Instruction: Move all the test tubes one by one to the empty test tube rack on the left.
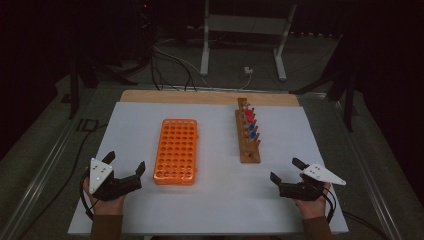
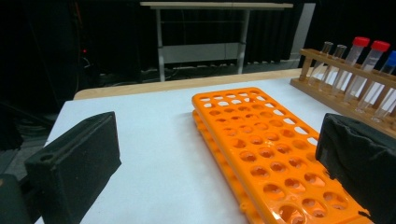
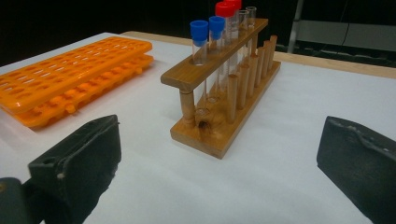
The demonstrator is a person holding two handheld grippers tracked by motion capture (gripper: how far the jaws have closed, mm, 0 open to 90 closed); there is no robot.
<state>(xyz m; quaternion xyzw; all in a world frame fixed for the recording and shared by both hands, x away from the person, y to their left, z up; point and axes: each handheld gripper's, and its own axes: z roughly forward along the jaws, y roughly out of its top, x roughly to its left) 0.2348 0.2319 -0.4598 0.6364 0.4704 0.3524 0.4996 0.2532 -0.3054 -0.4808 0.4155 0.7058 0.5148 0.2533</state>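
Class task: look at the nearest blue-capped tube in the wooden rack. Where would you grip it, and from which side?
Grip the blue-capped tube just under its cap, above the wooden rack's top rail, probably coming from the right gripper's side. It stands upright, with only that upper part clear of the rail; lift straight up.

From above the near edge, one camera looks down the table (image 1: 215, 200); two low gripper cameras face forward, sharing the orange rack (image 2: 261, 140) and wooden rack (image 3: 224, 88).

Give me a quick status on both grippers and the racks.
Left gripper and right gripper open, empty. Orange rack unfilled; capped tubes stand in wooden rack. Nothing blocking.
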